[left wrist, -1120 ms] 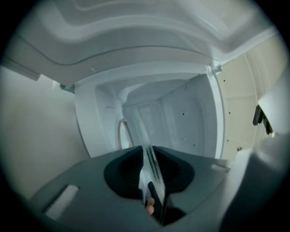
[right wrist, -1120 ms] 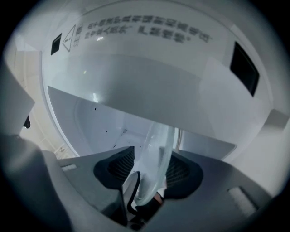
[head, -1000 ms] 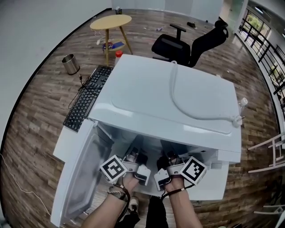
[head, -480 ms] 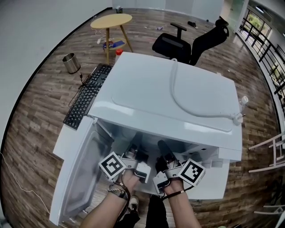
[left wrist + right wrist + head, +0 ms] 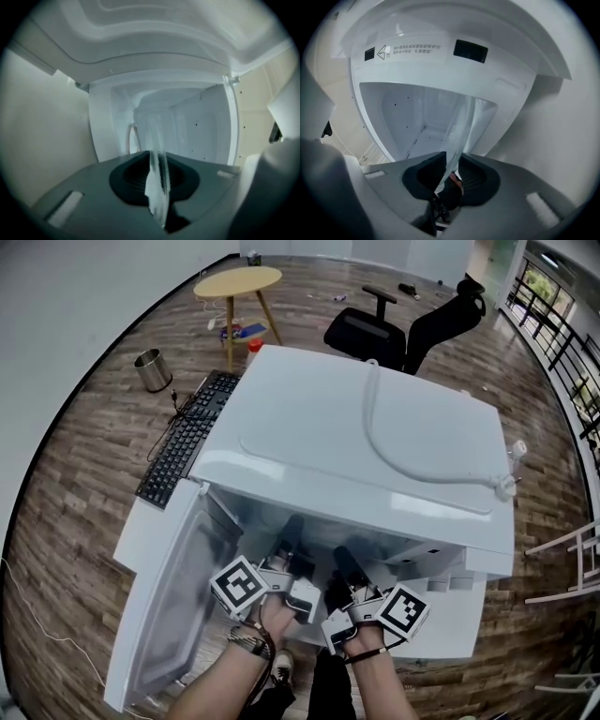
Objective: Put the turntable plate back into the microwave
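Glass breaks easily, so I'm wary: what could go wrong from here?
1. The left gripper and right gripper have just been closing their jaws on the glass plate, pinching only its thin edge; smooth glass might slip and drop.
2. Going in, the plate might knock the microwave opening's frame and chip.

Both forearms reach forward side by side, close together. The left hand (image 5: 272,620) and the right hand (image 5: 366,638) each grip a gripper held roughly level, marker cubes turned outward. The left gripper (image 5: 157,176) has just been closing its jaws, and they press on the edge of a glass plate (image 5: 157,190) standing upright between them. The right gripper (image 5: 451,176) has also just been closing, and its jaws meet the same plate.
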Demonstrator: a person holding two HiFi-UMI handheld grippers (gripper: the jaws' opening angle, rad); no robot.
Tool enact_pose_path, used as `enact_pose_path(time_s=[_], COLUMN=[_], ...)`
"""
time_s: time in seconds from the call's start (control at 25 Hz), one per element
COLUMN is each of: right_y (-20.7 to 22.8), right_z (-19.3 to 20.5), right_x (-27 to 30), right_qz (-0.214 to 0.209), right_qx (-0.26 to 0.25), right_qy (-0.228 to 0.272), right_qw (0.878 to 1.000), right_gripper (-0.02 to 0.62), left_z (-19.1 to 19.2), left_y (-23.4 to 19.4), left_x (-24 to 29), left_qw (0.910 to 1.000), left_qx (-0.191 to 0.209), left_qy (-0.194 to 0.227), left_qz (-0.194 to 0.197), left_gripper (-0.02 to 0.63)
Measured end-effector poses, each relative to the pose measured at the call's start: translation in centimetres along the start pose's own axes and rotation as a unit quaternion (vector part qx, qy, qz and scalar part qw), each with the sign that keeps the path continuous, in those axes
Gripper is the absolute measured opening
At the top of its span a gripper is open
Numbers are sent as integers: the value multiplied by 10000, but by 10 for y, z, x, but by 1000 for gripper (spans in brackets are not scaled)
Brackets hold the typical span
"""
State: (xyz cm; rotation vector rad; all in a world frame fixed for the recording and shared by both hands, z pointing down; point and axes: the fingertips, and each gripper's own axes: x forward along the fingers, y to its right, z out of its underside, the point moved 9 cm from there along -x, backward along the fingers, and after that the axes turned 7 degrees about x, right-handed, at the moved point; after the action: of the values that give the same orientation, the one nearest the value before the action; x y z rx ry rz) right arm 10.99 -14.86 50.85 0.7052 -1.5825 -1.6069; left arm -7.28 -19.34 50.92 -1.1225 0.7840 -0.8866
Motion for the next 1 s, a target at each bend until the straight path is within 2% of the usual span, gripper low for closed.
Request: enact_pose_path(time_s=[0.12, 0.24, 0.44, 0.56, 0.64, 0.68, 0.76, 0.88, 1.0], right_y=[-4, -9, -9, -7, -7, -7, -10, -12, -10], right_z=[-1, -5, -4, -1, -2, -4, -6, -10, -12], right_x=[0, 2, 4, 2, 0, 0, 1, 2, 3], right_qz=[-175, -245, -298, -319, -335, -339, -339, -331, -305], right_qx=[138, 78, 117, 227, 305, 306, 247, 186, 186], right_qy=[112, 111, 67, 168, 301, 360, 424, 439, 418], right_qw=[9997, 9996, 9995, 9991, 9985, 9983, 9982, 9983, 9985], right_gripper=[74, 74, 74, 72, 65, 63, 62, 62, 63], left_z=[-1, -2, -5, -7, -6, -5, -3, -1, 1], left_y=[0, 4, -2, 0, 4, 6, 8, 9, 8], left_x=[-2, 0, -9, -10, -11, -13, -20, -34, -38], left_qw=[9992, 9990, 9962, 9951, 9935, 9923, 9912, 9925, 9922], left_qx=[173, 289, 569, 654, 701, 742, 778, 719, 759], left_qy=[-137, -183, -326, -578, -838, -949, -1035, -942, -931], left_qz=[-347, -301, -573, -469, -309, -272, -269, -309, -320], left_gripper=[50, 77, 97, 101, 180, 196, 195, 188, 97])
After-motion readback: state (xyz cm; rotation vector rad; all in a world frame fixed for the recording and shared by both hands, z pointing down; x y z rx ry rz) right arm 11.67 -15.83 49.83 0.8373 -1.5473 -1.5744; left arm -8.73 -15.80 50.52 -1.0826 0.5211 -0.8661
